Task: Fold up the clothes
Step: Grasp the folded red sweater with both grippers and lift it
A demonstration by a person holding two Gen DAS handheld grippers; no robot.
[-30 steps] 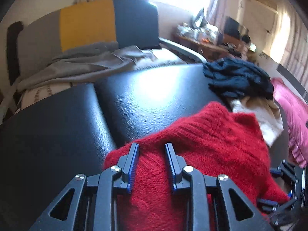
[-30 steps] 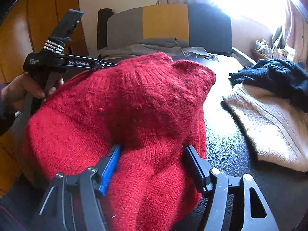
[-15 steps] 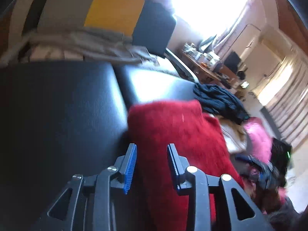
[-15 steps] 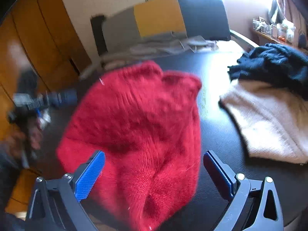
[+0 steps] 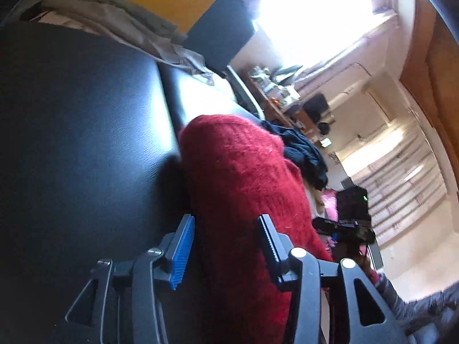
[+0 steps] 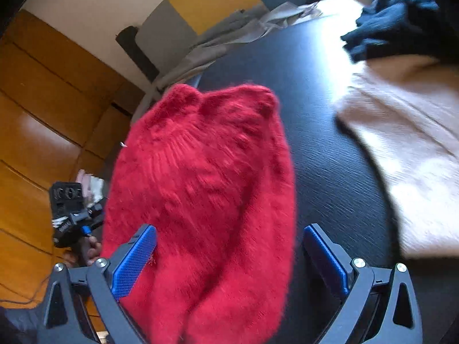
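Both claws, left (image 5: 223, 246) just widening and right (image 6: 229, 258) spread apart, astride red sweater (image 6: 200, 189) on black desk (image 6: 324, 149)

Black padded surface (image 6: 330, 149): bare ahead and to the right of the right gripper (image 6: 229, 258) jaws, up to the beige knit (image 6: 407, 149); passage open there.
Red sweater (image 6: 206, 183): bulks between the right jaws and ahead of them, blocking a straight path forward.
Dark blue garment (image 6: 396, 20): heaped far ahead-right, upon the beige knit.
Left gripper (image 5: 223, 246): wide bare black surface (image 5: 80, 132) left of and ahead of its jaws; red sweater (image 5: 241, 183) fills the gap and the right side.
Grey cloth (image 5: 123, 20): draped along the far edge.
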